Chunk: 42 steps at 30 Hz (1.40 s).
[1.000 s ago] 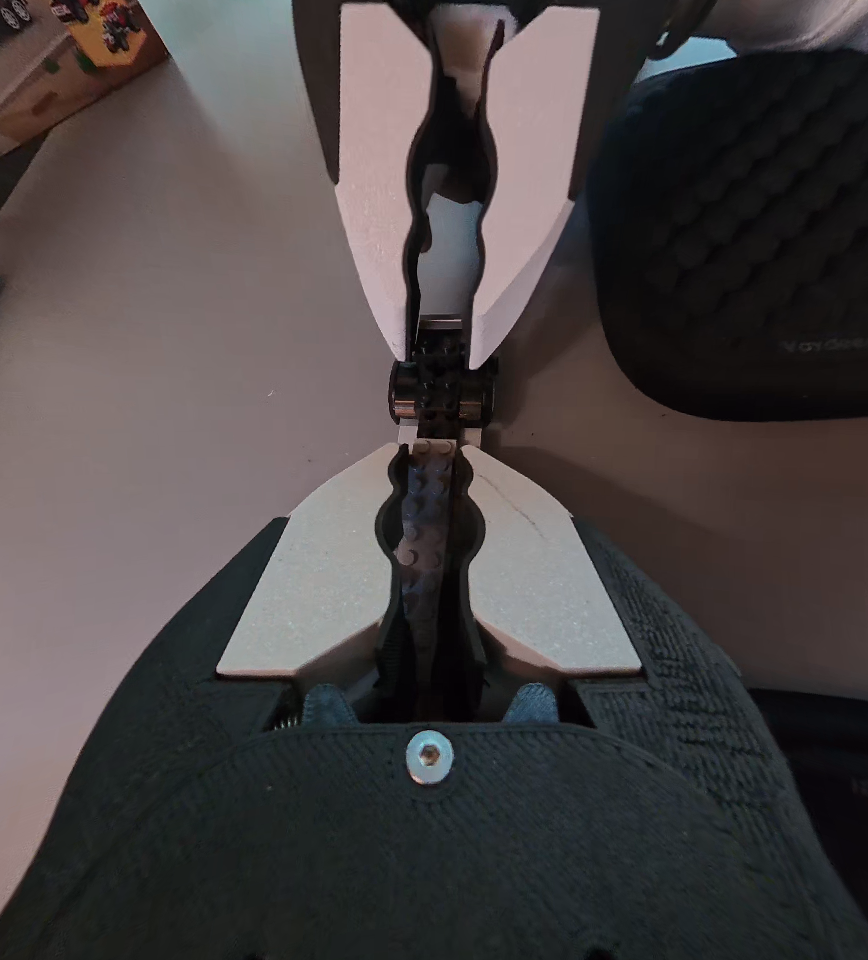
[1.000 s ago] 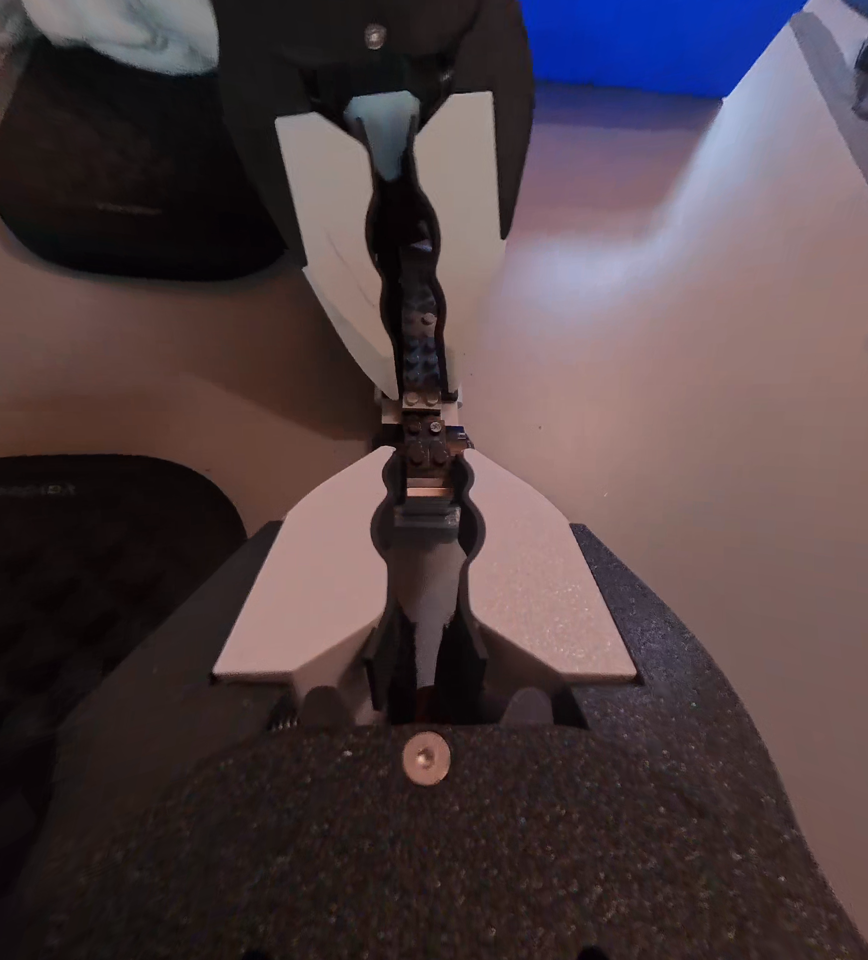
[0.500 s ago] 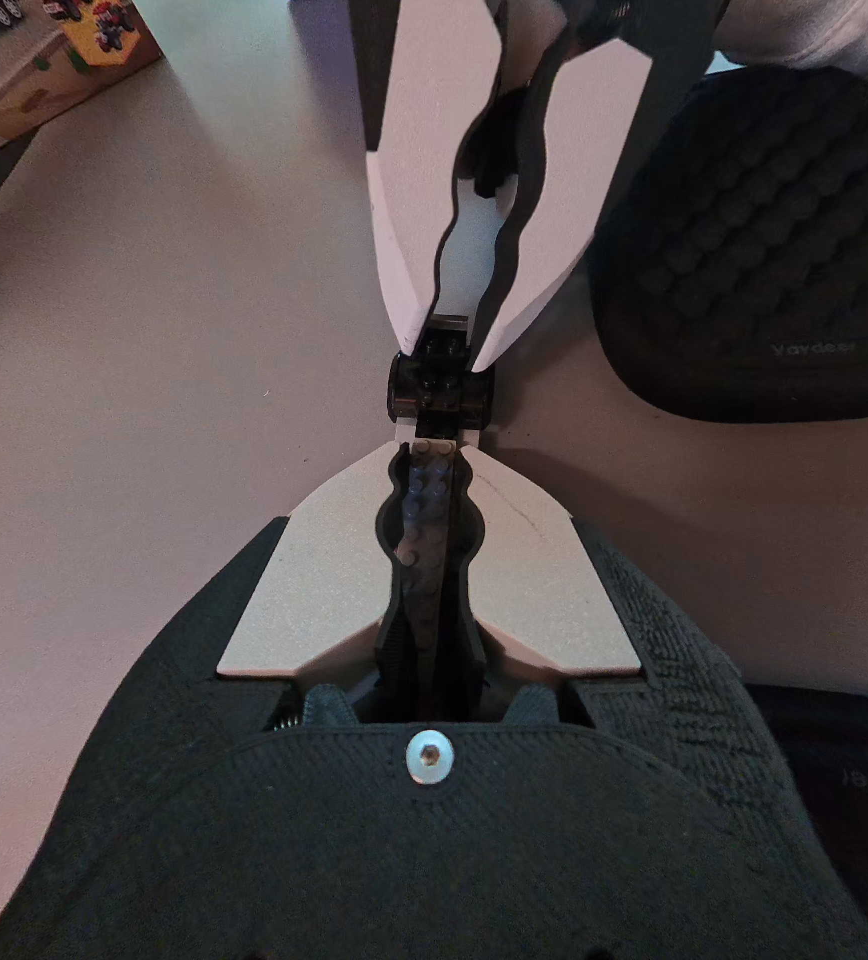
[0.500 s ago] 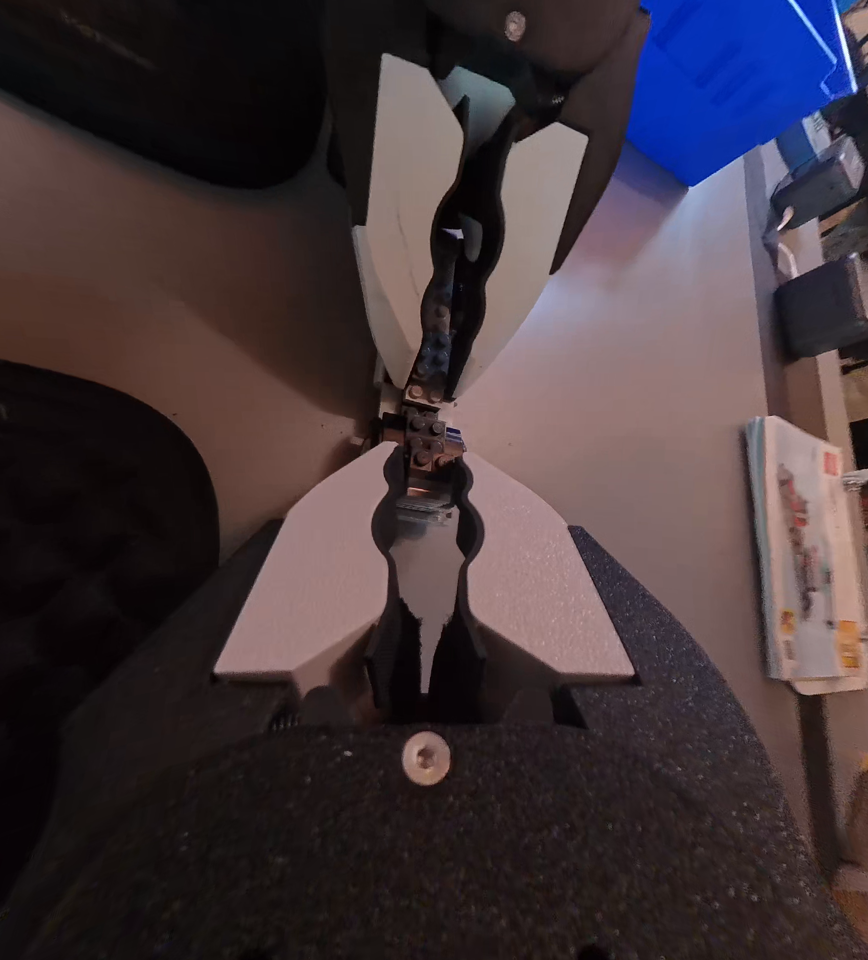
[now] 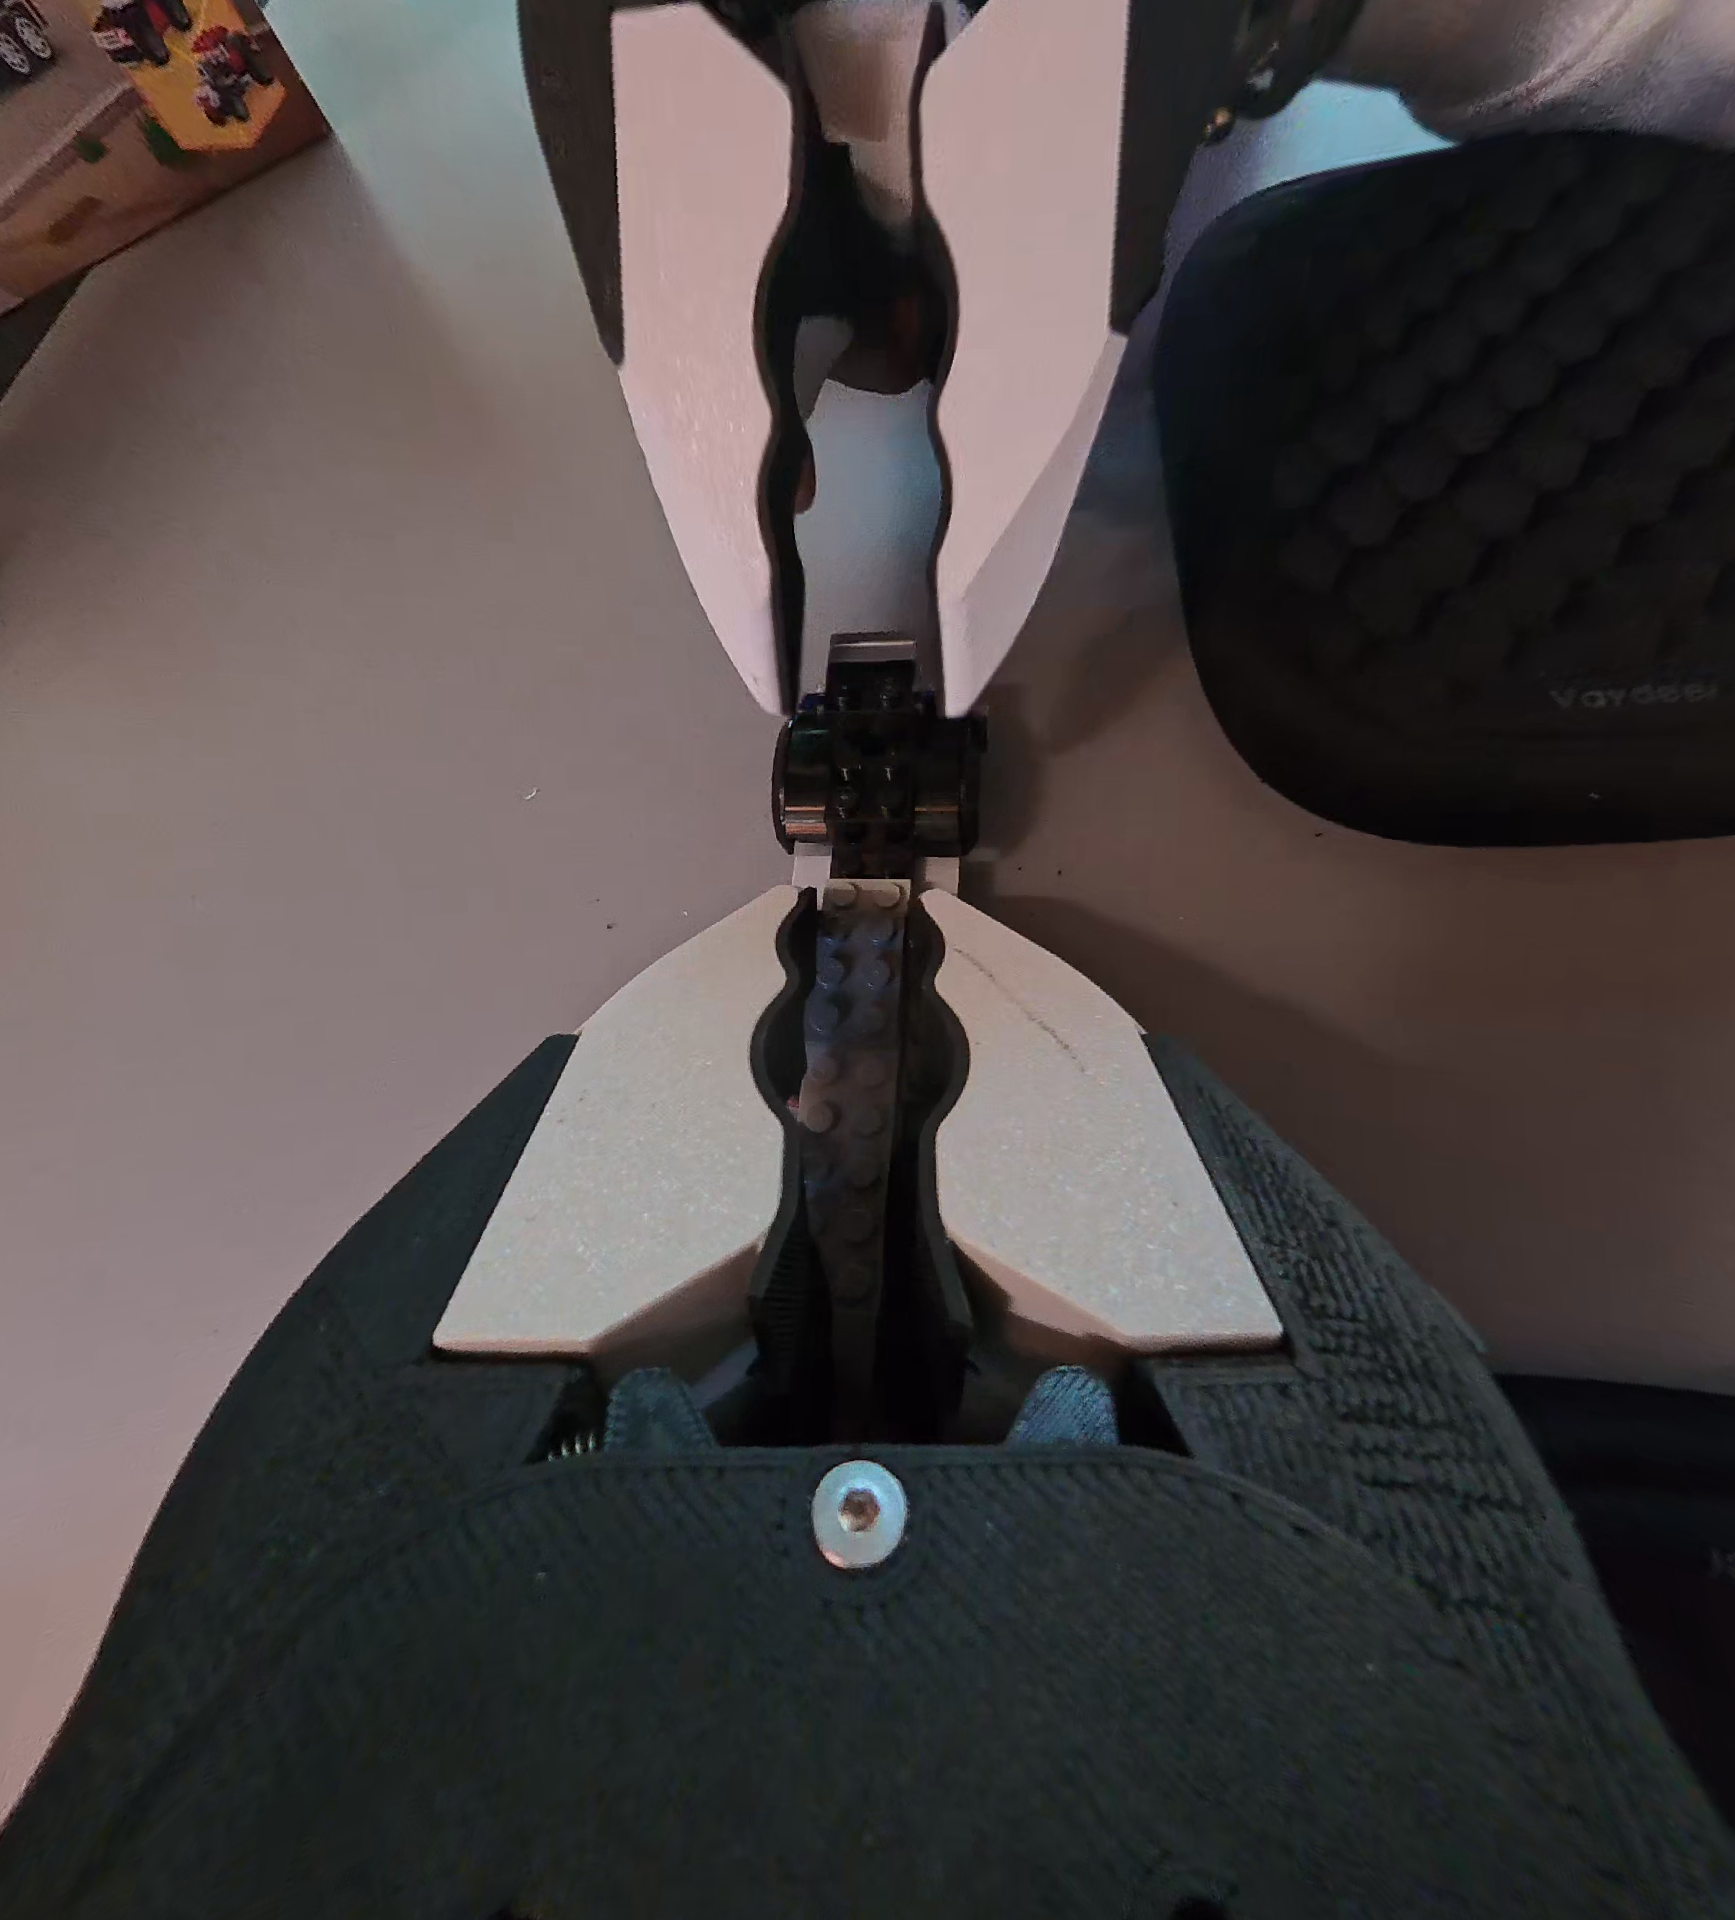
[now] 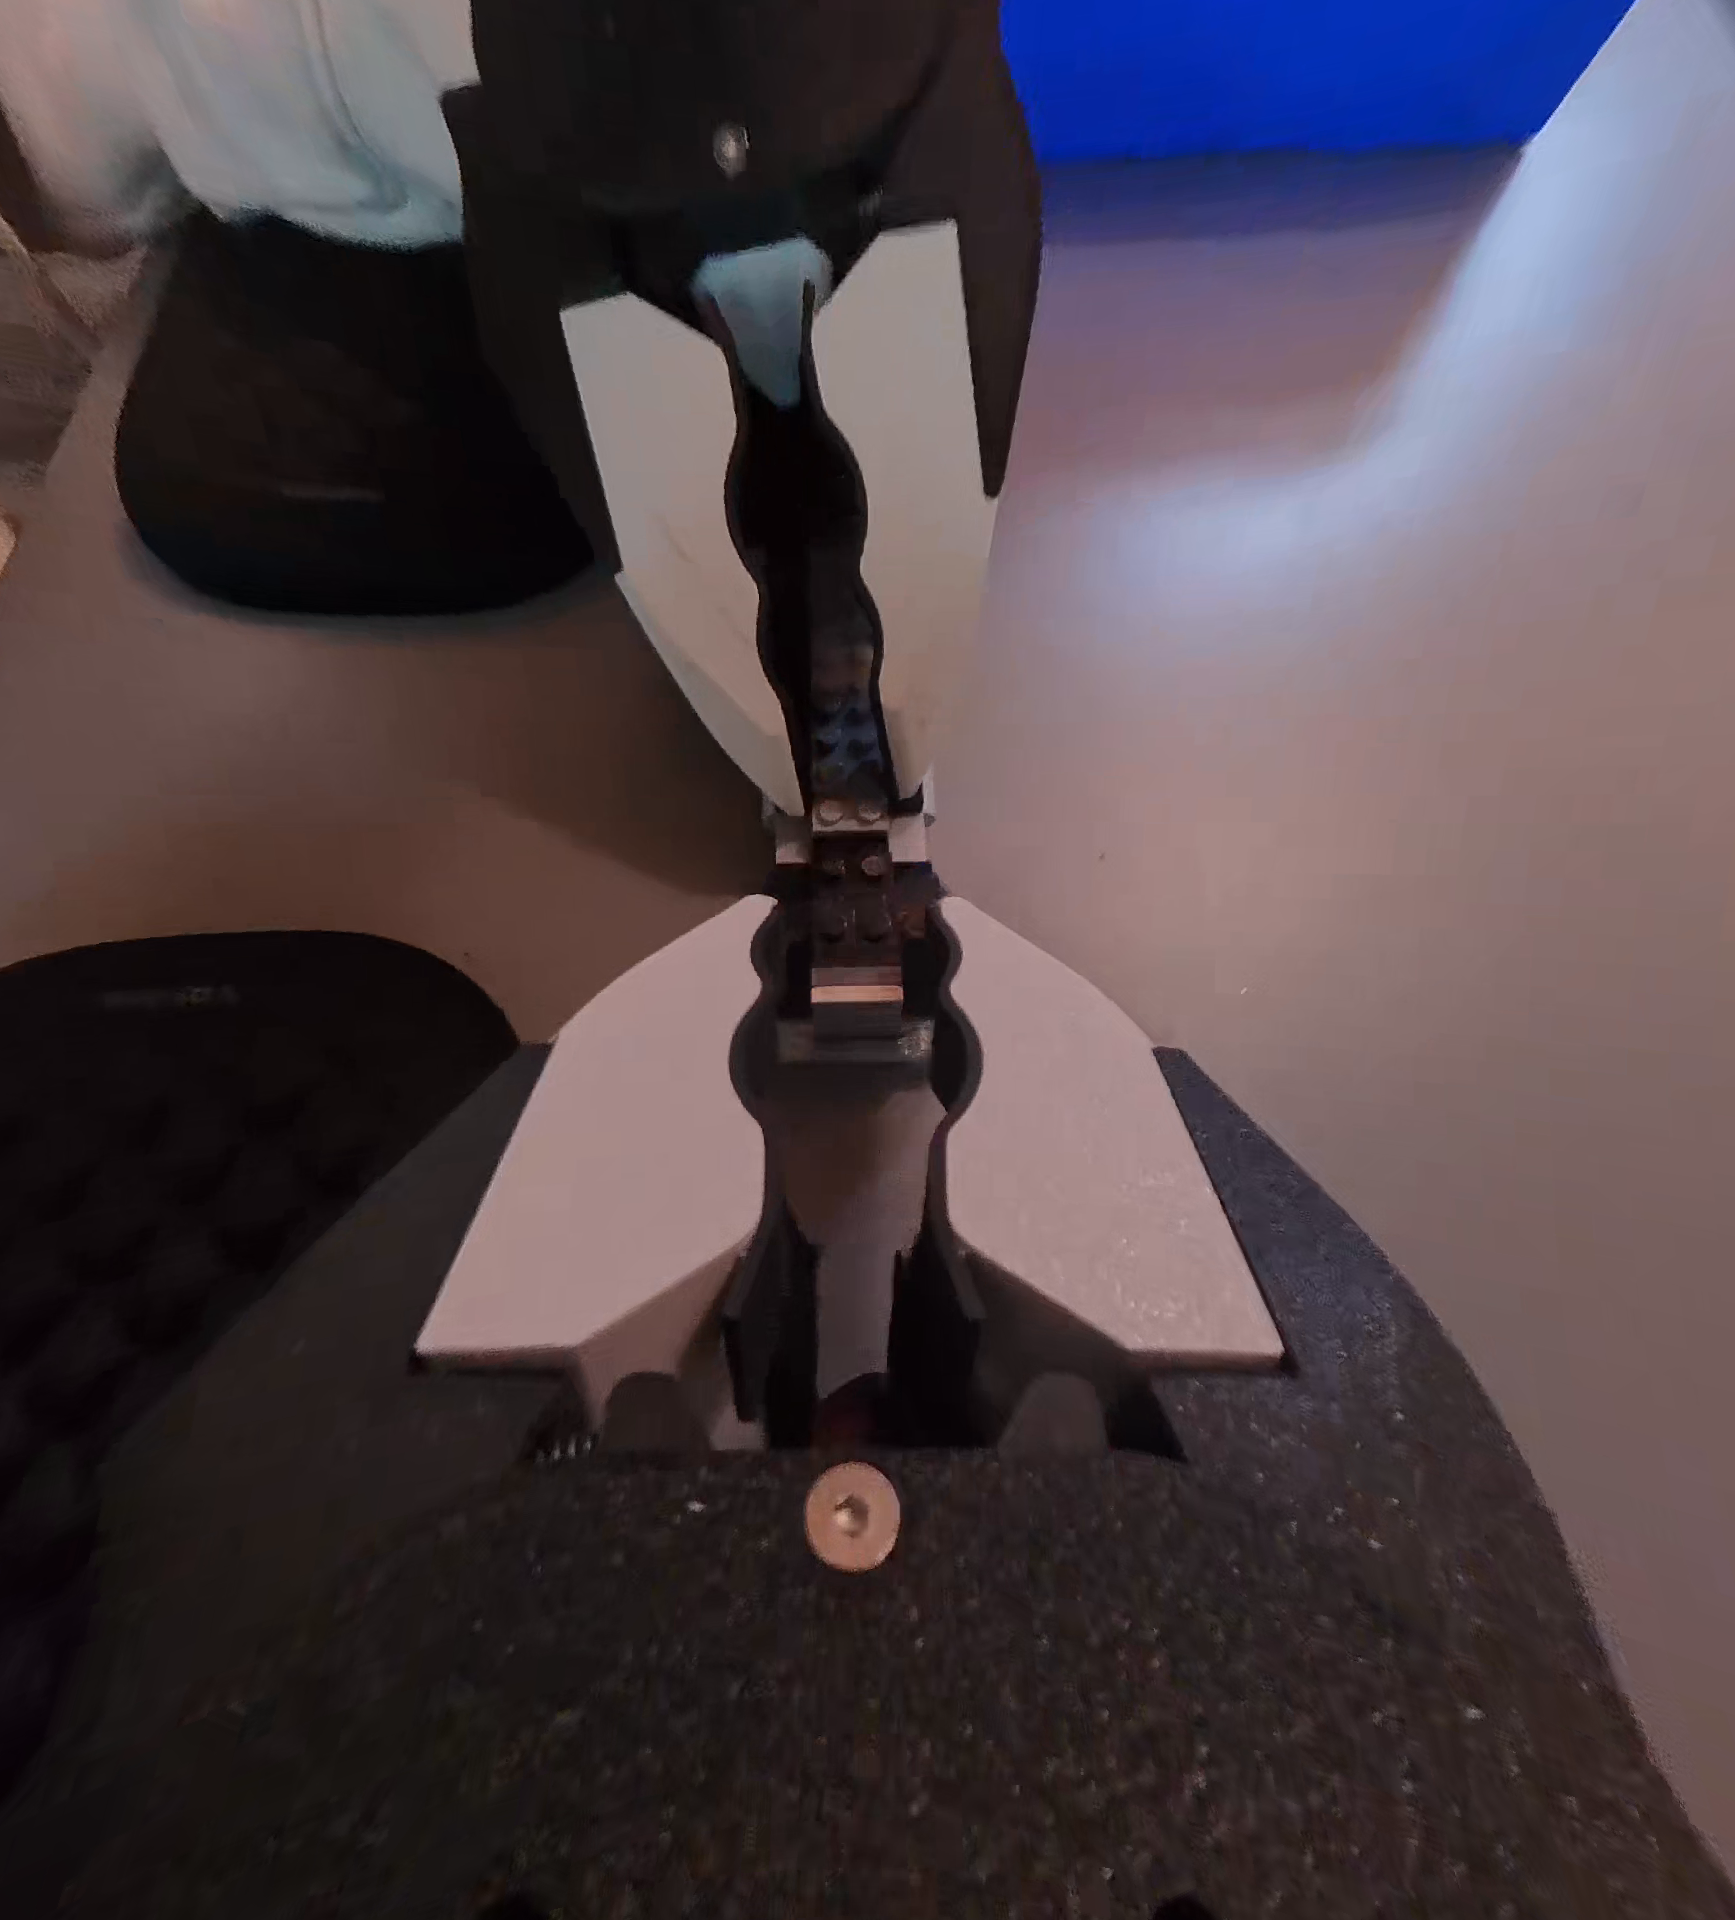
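Black, grey and blue studded plastic bricks form a small toy assembly [image 5: 868, 769] with two dark wheels at centre frame, just above the bare grey table [image 5: 323, 727]. The left gripper [image 5: 863, 904], rising from the bottom of its view, is clamped on the long blue-grey studded plate at one end. The right gripper [image 5: 868, 707], coming down from the top, stands with its white fingertips parted about the opposite end near the wheels, and whether they press on it cannot be told. A black textured cushion pad [image 5: 1517, 468] lies at upper right, and a colourful cardboard box [image 5: 115, 135] sits in the upper left corner.
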Available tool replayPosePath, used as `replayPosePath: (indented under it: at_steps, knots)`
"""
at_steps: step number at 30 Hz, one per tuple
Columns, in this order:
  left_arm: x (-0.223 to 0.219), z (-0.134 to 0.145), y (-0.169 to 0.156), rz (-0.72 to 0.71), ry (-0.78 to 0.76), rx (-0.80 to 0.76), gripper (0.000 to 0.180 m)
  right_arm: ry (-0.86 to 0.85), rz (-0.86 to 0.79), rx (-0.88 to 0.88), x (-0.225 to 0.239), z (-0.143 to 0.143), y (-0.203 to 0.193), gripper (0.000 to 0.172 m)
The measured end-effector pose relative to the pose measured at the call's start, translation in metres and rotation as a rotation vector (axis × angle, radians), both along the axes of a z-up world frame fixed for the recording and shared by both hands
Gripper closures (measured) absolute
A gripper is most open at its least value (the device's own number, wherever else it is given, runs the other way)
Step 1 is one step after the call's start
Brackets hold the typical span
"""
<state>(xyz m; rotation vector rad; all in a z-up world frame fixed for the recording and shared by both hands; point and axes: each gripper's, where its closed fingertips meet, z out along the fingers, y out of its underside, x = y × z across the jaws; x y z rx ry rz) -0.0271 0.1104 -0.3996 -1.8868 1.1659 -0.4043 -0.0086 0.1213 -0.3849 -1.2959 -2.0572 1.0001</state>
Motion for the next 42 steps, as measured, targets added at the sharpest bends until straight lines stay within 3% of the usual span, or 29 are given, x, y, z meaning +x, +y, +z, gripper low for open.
replayPosePath:
  at_steps: [6,9,14,23,26,27,30,33,35,42]
  knots:
    - [0.0,0.0,0.0,-0.007,0.0,0.009,0.164,-0.283,-0.002,0.006,0.001,-0.007,0.0,0.152]
    - [0.0,0.0,0.0,-0.01,-0.002,0.009,0.164,-0.352,0.054,0.092,0.002,-0.007,0.0,0.152]
    - [0.0,0.001,-0.001,-0.019,-0.011,0.012,0.164,-0.238,0.094,0.44,0.003,-0.006,-0.002,0.153]
    - [0.001,0.002,-0.003,-0.015,-0.021,-0.007,0.164,-0.116,0.118,0.677,0.003,-0.003,-0.003,0.153]
    - [0.0,-0.001,0.0,0.013,-0.026,-0.037,0.163,-0.092,0.209,0.85,-0.001,-0.007,-0.009,0.172]
    - [0.0,0.0,0.0,0.009,-0.028,-0.038,0.164,-0.092,0.189,0.843,-0.003,-0.006,-0.009,0.172]
    - [0.0,0.0,-0.001,0.002,-0.022,-0.019,0.164,-0.103,0.081,0.478,-0.003,-0.002,-0.006,0.169]
    - [0.0,0.0,-0.001,-0.003,-0.021,-0.018,0.164,-0.163,0.044,0.233,0.001,0.001,-0.002,0.153]
    - [0.0,0.0,-0.001,-0.006,-0.022,-0.018,0.164,-0.272,0.038,0.197,0.005,-0.002,0.002,0.147]
    - [0.0,0.0,-0.002,-0.019,-0.017,-0.009,0.164,-0.562,0.11,0.204,0.008,-0.011,0.003,0.155]
